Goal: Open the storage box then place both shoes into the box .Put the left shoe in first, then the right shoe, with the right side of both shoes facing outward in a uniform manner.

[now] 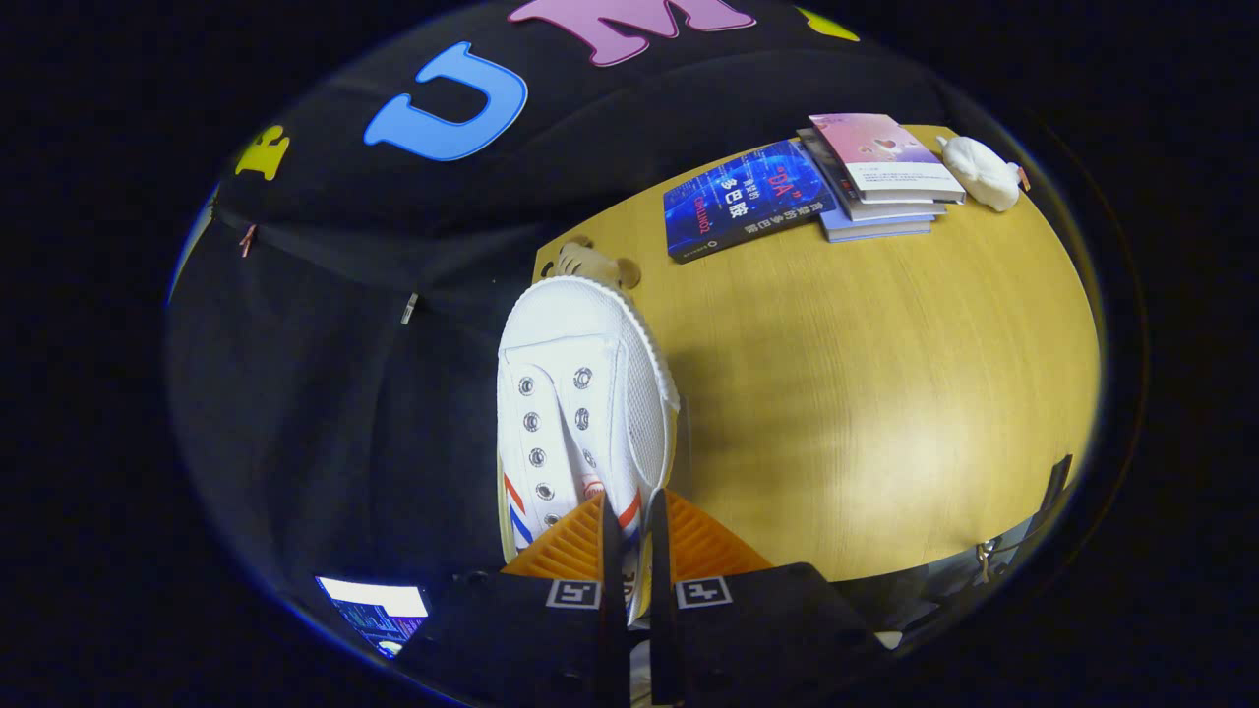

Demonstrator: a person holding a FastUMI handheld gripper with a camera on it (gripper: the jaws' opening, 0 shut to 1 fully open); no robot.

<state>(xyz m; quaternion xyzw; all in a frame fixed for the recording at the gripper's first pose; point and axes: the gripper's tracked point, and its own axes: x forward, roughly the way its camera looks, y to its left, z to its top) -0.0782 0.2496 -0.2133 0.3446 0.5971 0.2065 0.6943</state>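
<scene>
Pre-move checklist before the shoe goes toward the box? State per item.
1. Grip: gripper fingers nearly together, clamped on the white shoe's side wall near the collar. ok.
2. Shoe lifted: it hangs in front of the table edge with the toe pointing away from the gripper. ok.
3. Which shoe, left or right: cannot tell.
4. Storage box open: cannot tell.
5. Path over the table: books and a white figurine sit at the far end, a small toy just beyond the toe; the wood between is bare. ok.

Blue book (748, 200) cover — "DA", Chinese title.
</scene>
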